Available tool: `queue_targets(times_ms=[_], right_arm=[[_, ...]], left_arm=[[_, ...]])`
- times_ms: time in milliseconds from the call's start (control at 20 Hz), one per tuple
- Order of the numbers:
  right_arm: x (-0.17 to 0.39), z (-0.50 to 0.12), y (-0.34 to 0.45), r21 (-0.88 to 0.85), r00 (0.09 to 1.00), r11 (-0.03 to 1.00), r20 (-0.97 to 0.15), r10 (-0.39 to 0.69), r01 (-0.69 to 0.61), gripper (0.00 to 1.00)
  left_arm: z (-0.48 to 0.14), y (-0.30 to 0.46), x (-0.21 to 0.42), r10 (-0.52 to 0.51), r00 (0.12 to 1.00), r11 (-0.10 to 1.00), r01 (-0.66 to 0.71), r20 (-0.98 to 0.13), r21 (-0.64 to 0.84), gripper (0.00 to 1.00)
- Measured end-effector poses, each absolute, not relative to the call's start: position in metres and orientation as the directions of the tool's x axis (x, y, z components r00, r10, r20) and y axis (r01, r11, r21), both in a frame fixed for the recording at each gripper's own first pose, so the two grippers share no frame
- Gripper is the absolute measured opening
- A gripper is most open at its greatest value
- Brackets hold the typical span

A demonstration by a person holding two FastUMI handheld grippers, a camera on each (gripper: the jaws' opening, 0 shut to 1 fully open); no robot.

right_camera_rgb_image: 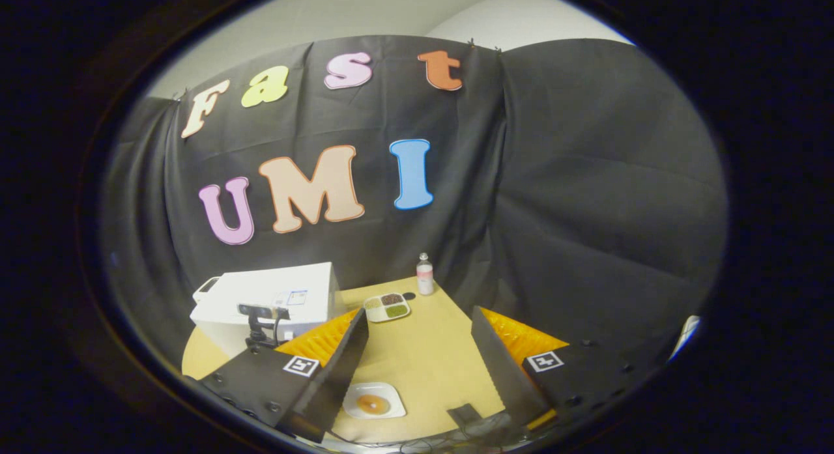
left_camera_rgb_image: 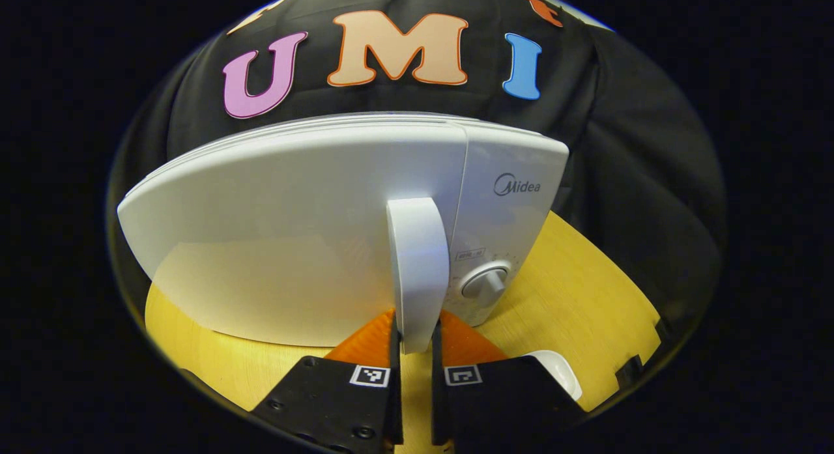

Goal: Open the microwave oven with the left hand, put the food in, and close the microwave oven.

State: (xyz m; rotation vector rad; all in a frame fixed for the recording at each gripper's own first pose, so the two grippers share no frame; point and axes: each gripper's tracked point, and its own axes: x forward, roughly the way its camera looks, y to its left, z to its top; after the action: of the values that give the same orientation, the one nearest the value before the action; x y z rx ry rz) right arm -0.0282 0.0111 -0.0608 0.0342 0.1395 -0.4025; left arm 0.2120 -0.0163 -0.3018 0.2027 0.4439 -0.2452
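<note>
Left gripper (left_camera_rgb_image: 414, 350) jaws clamped on microwave (left_camera_rgb_image: 293, 226) door handle (left_camera_rgb_image: 419, 271), right gripper (right_camera_rgb_image: 420, 369) jaws apart above plate of food (right_camera_rgb_image: 374, 402) on worktop (right_camera_rgb_image: 430, 350)

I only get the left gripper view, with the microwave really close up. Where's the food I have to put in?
Observer: In the right gripper view, a white plate with a round brown food item sits on the wooden table, near its front edge.
Operator: My left gripper is pinching the door handle. Is the other one holding the plate?
Observer: No. The right gripper is open, and the plate lies apart from its fingers.
Operator: Is there anything else on the table?
Observer: Yes. A divided tray of foods and a small bottle stand at the back, to the right of the microwave.
</note>
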Motion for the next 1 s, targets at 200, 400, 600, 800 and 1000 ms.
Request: queue_targets(times_ms=[200, 400, 600, 800, 1000], right_arm=[[-0.032, -0.064, 0.01, 0.006, 0.913, 0.922, -0.142, -0.382, 0.387, 0.99], [-0.041, -0.069, 0.009, 0.008, 0.916, 0.925, -0.143, -0.375, 0.38, 0.92], [-0.05, -0.075, 0.005, 0.011, 0.917, 0.927, -0.154, -0.369, 0.375, 0.99], [-0.057, -0.077, -0.002, 0.013, 0.916, 0.927, -0.155, -0.369, 0.376, 0.99], [-0.057, -0.08, -0.012, 0.024, 0.921, 0.932, -0.164, -0.354, 0.362, 0.99]], left_arm=[[-0.302, -0.017, 0.211, -0.191, 0.882, 0.949, 0.277, -0.43, 0.148, 0.12], [-0.302, -0.016, 0.21, -0.17, 0.89, 0.955, 0.254, -0.423, 0.15, 0.1], [-0.3, -0.016, 0.21, -0.148, 0.901, 0.965, 0.222, -0.407, 0.139, 0.07], [-0.303, -0.013, 0.201, -0.097, 0.903, 0.981, 0.156, -0.418, 0.11, 0.05], [-0.305, -0.002, 0.159, -0.123, 0.925, 0.969, 0.19, -0.36, 0.157, 0.05]])
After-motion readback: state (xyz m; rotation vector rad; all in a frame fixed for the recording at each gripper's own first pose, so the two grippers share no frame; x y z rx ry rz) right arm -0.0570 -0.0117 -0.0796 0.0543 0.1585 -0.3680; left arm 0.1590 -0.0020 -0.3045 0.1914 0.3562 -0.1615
